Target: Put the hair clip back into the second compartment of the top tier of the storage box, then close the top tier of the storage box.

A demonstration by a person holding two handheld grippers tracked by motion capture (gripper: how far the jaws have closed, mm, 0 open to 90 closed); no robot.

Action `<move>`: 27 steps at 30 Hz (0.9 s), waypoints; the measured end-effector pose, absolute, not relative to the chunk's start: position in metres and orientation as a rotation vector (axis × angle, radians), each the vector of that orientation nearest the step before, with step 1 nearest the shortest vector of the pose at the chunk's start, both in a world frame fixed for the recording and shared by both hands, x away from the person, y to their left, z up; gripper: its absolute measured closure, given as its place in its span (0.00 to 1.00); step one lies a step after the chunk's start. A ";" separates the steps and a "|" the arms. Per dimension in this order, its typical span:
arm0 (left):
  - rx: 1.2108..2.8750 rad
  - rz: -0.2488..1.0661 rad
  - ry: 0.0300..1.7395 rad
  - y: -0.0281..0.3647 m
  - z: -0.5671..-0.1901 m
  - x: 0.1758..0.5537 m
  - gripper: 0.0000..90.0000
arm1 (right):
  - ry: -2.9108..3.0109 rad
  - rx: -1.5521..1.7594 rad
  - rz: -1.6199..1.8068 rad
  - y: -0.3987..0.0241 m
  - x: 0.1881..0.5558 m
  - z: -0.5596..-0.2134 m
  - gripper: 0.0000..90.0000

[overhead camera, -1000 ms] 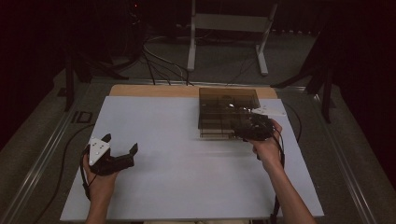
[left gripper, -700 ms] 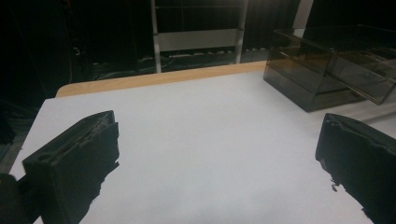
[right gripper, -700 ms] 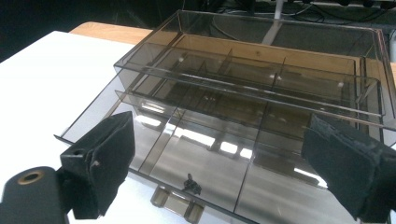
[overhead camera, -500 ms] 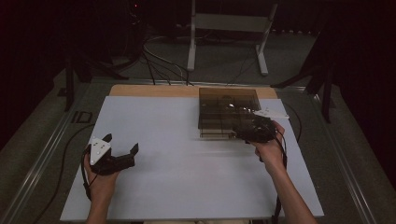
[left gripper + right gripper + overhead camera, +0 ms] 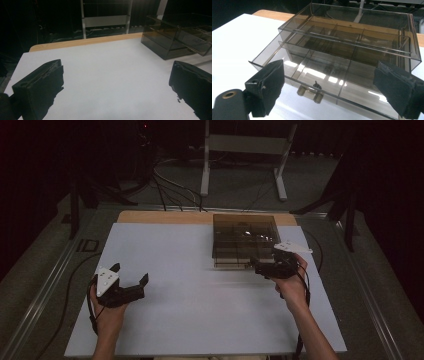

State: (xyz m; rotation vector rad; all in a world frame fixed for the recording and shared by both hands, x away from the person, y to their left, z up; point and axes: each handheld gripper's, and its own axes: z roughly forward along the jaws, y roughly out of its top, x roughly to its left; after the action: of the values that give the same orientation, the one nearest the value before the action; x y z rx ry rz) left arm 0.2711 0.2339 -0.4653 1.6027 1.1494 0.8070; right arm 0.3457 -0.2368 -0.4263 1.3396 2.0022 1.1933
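Smoked-acrylic drawer box (image 5: pixel 245 240) is your reference, at the far right of the white tabletop (image 5: pixel 200 310). Your right tongs (image 5: pixel 329 92) stand spread, empty, just before its pulled-out lower drawer (image 5: pixel 329 75) and knob (image 5: pixel 313 93). Your left tongs (image 5: pixel 131 279), spread and empty, hover well left of the box.

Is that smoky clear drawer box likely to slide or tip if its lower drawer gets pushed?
The drawer box looks like thin rigid plastic, probably light, so it may slide on the smooth white table. Its low, wide shape makes tipping unlikely. The lower drawer sits partly open.
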 end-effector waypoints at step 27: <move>1.603 0.808 1.148 0.233 -0.465 0.270 0.00 | 2.010 1.358 1.183 -0.246 0.325 -0.442 0.26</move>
State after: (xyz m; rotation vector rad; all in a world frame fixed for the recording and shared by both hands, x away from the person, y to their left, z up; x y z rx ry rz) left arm 0.2704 0.2328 -0.4651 1.6026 1.1482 0.8077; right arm 0.3248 -0.2460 -0.4417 1.3582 2.0101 1.1835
